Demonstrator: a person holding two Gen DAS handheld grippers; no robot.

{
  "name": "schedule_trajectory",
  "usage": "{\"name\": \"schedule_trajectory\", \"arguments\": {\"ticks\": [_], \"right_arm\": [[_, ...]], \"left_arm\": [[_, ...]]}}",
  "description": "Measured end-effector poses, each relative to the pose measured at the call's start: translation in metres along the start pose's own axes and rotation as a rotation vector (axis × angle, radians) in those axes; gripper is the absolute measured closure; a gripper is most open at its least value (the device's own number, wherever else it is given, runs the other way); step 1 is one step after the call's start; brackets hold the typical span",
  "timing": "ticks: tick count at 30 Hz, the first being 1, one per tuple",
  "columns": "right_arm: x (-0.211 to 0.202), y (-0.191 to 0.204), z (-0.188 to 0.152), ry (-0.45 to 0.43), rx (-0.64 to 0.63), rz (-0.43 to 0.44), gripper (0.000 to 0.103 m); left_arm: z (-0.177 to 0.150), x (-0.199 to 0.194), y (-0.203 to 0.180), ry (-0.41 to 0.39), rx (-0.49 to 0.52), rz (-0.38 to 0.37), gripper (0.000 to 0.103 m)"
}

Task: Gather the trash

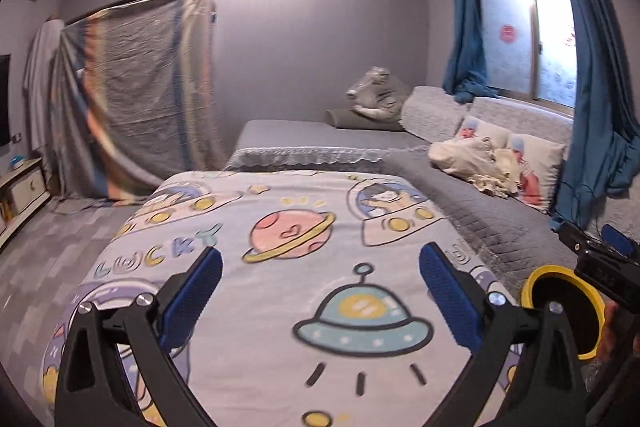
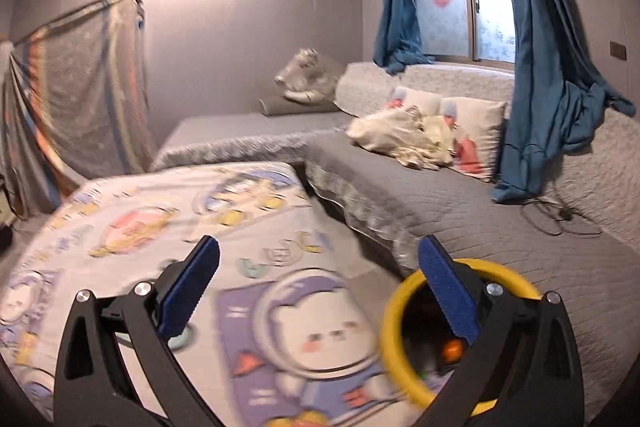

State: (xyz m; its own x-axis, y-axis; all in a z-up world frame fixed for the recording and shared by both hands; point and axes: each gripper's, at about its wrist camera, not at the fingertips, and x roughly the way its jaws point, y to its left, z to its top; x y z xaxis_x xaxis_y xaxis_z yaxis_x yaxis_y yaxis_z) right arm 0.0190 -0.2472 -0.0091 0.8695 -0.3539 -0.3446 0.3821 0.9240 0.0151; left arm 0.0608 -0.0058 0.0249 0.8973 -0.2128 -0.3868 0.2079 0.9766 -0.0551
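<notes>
A: Fingers? Left gripper (image 1: 320, 291) spread wide, nothing between; right gripper (image 2: 320, 287) likewise, empty.

B: Trash?

A: Yellow-rimmed round bin (image 2: 436, 343) sits behind the right gripper's right finger, at the edge of the cartoon space-print sheet (image 1: 288, 267), beside the grey quilted sofa (image 2: 500, 219).

- We see a cartoon space-print cloth (image 1: 280, 267) spread over a tabletop.
- We see a grey quilted sofa (image 2: 480, 227) beside it, with printed pillows (image 2: 476, 135) and a crumpled cream cloth (image 2: 396, 137).
- We see blue curtains (image 1: 600, 87) framing a frosted window (image 1: 516, 39).
- We see a patterned sheet (image 1: 140, 87) hanging at the far wall.
</notes>
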Motion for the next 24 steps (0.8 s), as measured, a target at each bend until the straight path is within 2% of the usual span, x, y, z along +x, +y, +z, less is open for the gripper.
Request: {"name": "schedule_trajectory", "arguments": {"ticks": [4, 7, 15, 24], "right_arm": [[-0.017, 0.028, -0.011, -0.026, -0.031, -0.001, 0.008], [-0.018, 0.032, -0.016, 0.011, -0.020, 0.007, 0.008], [-0.019, 0.039, -0.023, 0.011, -0.041, -0.018, 0.008], [-0.014, 0.041, -0.028, 0.041, -0.040, -0.020, 0.008]], "left_arm": [[-0.016, -0.015, 0.012, 0.005, -0.029, 0.042, 0.008], [-0.023, -0.021, 0.016, 0.001, -0.042, 0.064, 0.008], [-0.029, -0.034, 0.019, -0.031, -0.054, 0.067, 0.008], [-0.030, -0.032, 0.017, -0.024, -0.054, 0.063, 0.008]]}}
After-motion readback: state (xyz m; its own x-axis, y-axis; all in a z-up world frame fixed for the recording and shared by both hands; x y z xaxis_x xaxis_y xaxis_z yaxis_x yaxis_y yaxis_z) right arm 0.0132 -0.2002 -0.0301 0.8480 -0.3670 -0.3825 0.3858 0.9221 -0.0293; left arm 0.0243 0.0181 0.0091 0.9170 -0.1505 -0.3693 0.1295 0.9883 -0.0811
